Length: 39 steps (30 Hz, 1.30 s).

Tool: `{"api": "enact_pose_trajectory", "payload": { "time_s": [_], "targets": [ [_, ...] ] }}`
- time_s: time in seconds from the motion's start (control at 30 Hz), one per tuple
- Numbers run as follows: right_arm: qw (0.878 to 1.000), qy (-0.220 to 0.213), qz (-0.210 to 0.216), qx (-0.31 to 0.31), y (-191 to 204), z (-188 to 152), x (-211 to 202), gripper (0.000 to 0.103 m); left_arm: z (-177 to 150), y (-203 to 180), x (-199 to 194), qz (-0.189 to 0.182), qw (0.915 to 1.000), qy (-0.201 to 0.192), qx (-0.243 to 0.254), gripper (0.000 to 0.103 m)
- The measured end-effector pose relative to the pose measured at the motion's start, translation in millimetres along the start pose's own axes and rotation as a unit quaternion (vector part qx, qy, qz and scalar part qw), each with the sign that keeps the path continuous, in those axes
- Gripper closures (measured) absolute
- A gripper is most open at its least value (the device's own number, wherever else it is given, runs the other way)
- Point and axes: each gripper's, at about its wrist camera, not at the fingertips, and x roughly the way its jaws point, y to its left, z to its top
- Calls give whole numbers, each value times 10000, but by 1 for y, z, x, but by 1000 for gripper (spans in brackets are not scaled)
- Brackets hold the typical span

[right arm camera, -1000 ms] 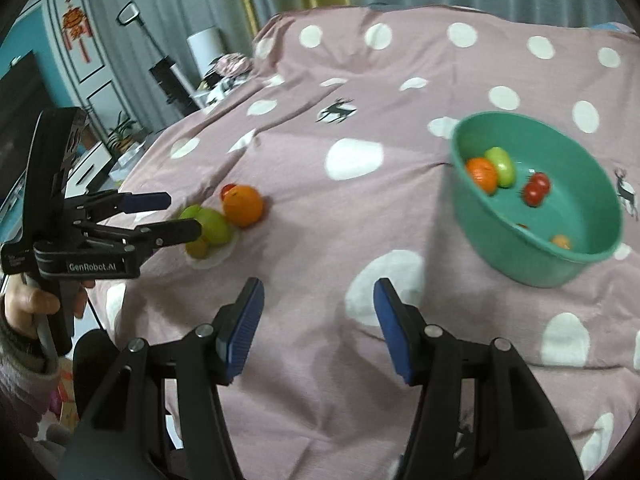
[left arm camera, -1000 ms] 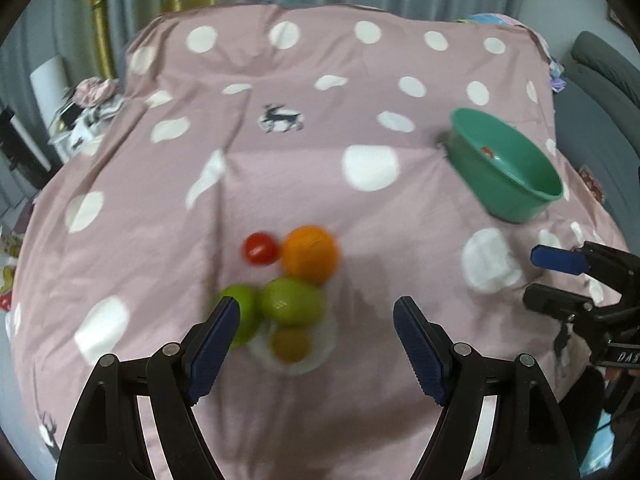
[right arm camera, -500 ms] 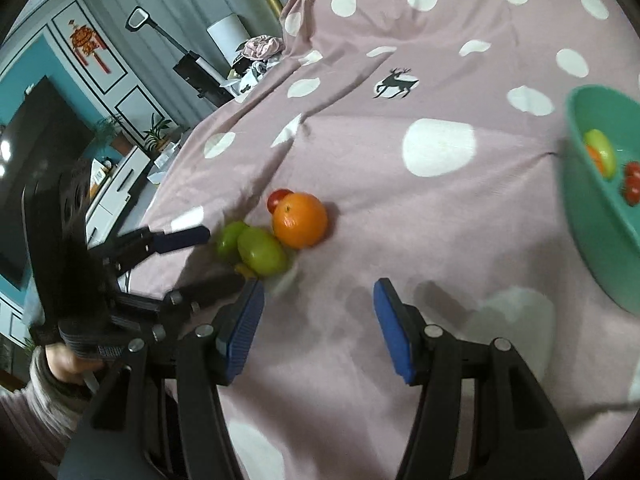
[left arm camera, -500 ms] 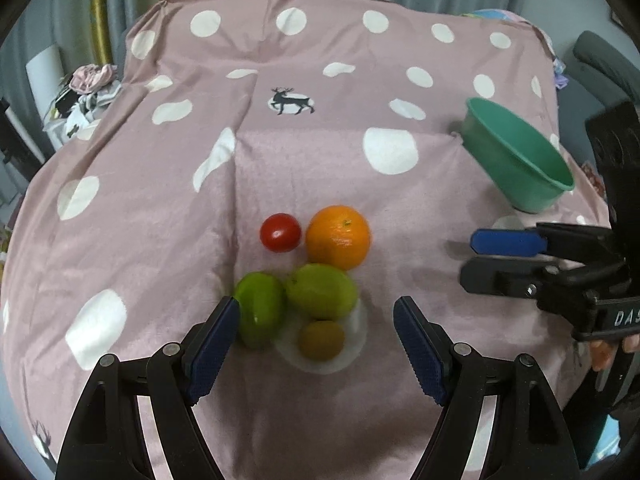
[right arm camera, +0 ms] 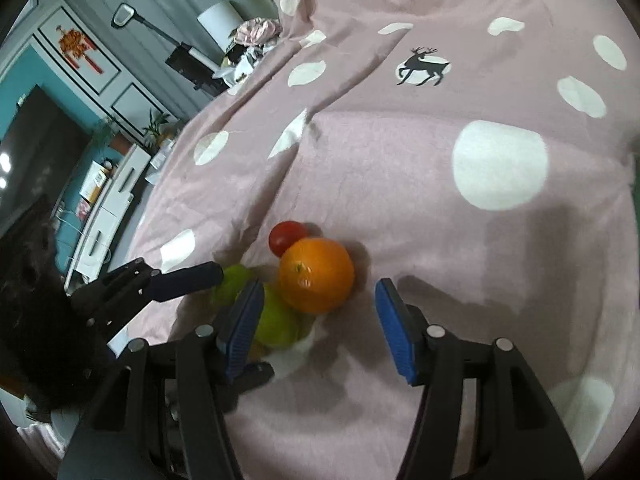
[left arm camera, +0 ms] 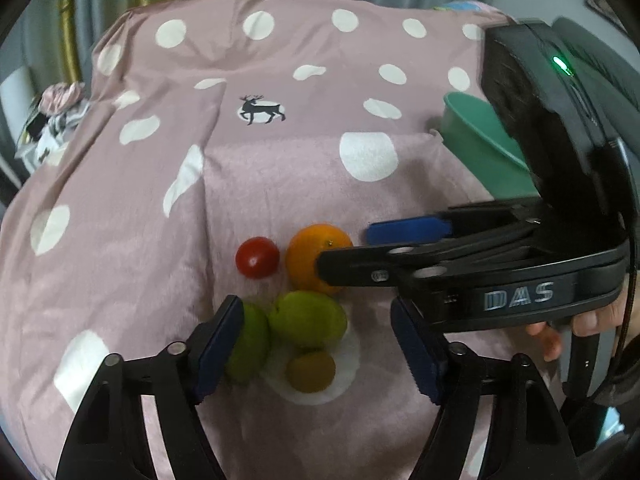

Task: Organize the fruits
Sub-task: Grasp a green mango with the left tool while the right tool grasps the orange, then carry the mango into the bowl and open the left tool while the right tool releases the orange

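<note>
1. A pink cloth [left arm camera: 120, 240] with white dots and a deer print covers the surface; whether a desk or a bed lies under it cannot be told.
2. Five fruits lie clustered on the cloth: an orange [left arm camera: 316, 256], a tomato [left arm camera: 257, 257] just beside it, two green fruits, and a small brown fruit [left arm camera: 311, 372].
3. The larger green fruit [left arm camera: 307, 318] touches the orange and the second green fruit [left arm camera: 248, 344], which lies partly behind the left gripper's finger.
4. The brown fruit and part of the larger green fruit rest on a white dot of the cloth.
5. The left gripper [left arm camera: 318, 344] hangs over the cluster, tilted down. Its jaws have just been closing a little, yet they stand apart: the larger green fruit and the brown fruit sit in the gap, and no pad presses on them.
6. The right gripper [right arm camera: 320, 324] reaches in from the right in the left wrist view. Its jaws are open and hold nothing; the orange lies just ahead of the gap.
7. In the left wrist view one right finger crosses in front of the orange; contact cannot be told.
8. A green bowl [left arm camera: 480, 148] stands on the cloth, well apart from the cluster, partly hidden by the right gripper's body.
9. A hand [left arm camera: 576, 320] holds the right gripper's handle.
</note>
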Motion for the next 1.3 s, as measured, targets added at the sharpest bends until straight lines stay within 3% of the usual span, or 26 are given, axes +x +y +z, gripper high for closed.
{"api": "enact_pose_trajectory", "payload": {
  "time_s": [0.23,0.33,0.47,0.53,0.77,0.87,0.9,1.03,1.3],
  "targets": [
    [9994,279,-129,-130,4,9,26,56,-1,1,1,-130,9998,18,172,29],
    [9998,146,-125,-115,2,8,23,56,-1,3,0,-269,9995,-27,138,29],
    [9995,-149,171,241,-15,2,1,56,2,2,-1,-346,9992,-36,177,29],
    [9993,-248,121,242,-20,-2,-11,56,5,-1,3,-335,9991,38,268,30],
    [9986,-422,50,314,-33,-20,-44,56,6,-13,29,-21,9966,613,543,43],
    [9978,-540,76,387,-38,-26,-54,56,5,-20,33,151,9949,642,768,46],
    [9973,-592,85,420,-40,-28,-59,56,5,-20,33,187,9948,637,770,54],
    [9965,-684,75,470,-43,-34,-67,56,2,-17,30,237,9963,495,661,54],
    [9950,-849,19,527,-50,-48,-85,56,6,-23,20,-183,9984,393,351,54]
  ]
}}
